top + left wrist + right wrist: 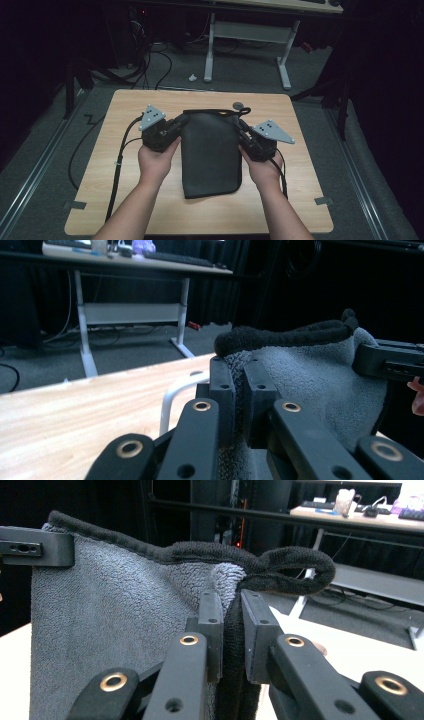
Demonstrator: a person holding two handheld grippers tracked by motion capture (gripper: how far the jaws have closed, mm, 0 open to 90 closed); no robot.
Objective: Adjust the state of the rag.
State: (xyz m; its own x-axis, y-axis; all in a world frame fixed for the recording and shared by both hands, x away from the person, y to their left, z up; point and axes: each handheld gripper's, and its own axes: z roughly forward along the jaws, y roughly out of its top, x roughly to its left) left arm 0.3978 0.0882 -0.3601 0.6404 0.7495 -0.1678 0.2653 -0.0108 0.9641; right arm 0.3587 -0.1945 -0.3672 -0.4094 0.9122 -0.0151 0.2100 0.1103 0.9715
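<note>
Both grippers clamped on far corners of the dark grey terry towel with black edging [210, 150], left gripper [176, 125] and right gripper [243, 133], far edge raised, near end on light wooden table [100, 200]; folding or laying flat remains

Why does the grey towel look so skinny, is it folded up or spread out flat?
Folded. The towel hangs as a narrow doubled strip, top corners pinched by the left hand-held gripper and right hand-held gripper.
</note>
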